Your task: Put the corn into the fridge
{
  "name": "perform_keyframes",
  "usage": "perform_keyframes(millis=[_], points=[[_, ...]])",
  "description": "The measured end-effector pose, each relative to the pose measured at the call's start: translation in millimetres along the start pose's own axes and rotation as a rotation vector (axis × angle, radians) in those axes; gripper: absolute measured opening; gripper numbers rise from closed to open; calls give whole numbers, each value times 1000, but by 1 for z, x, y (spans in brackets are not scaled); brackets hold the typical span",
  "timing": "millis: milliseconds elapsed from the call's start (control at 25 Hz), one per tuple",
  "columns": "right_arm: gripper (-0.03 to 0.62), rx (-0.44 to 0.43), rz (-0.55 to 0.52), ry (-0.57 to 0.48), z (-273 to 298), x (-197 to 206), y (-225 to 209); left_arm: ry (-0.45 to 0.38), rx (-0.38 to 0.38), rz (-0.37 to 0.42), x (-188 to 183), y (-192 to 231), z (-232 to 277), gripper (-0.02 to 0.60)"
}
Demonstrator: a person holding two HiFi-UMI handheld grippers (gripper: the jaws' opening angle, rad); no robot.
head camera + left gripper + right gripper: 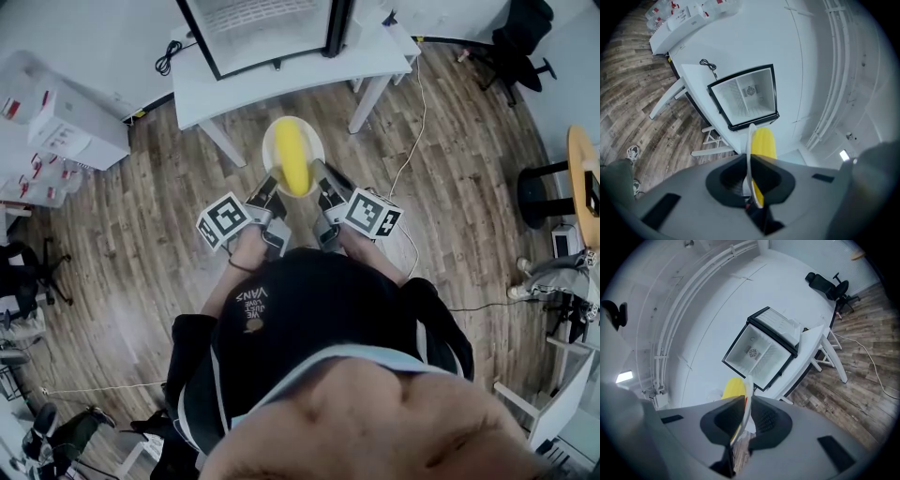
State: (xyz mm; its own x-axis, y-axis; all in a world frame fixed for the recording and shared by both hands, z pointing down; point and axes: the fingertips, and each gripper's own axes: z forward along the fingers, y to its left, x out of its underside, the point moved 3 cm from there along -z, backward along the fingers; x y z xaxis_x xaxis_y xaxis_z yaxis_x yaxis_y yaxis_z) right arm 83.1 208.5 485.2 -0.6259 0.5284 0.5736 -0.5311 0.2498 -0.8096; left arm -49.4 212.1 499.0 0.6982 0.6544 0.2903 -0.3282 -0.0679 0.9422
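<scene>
Evidently the left gripper and right gripper each pinch the near rim of the plate, one either side, to carry it level; the corn lies loose on it, between and just beyond their jaws, well short of the open fridge far ahead.

Just behind the left gripper, the person's black shirt bears "VANS", upside down; the smaller print beside it is illegible.
</scene>
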Motion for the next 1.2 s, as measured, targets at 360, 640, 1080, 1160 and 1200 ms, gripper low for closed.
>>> perform_keyframes(millis=[360,640,1080,1160,1200], points=[[42,25,4,-23,46,-22,-3,28,7,0,-44,3,33,29],[41,39,10,-41,85,-37,-6,51,9,-3,-80,9,58,29],[41,74,2,-97,142,-53,-3,103,35,7,-138,17,87,29],[42,77,6,-105,151,-54,0,111,43,9,-148,18,92,29],[43,79,6,-109,155,-55,1,114,47,10,-152,19,94,29]])
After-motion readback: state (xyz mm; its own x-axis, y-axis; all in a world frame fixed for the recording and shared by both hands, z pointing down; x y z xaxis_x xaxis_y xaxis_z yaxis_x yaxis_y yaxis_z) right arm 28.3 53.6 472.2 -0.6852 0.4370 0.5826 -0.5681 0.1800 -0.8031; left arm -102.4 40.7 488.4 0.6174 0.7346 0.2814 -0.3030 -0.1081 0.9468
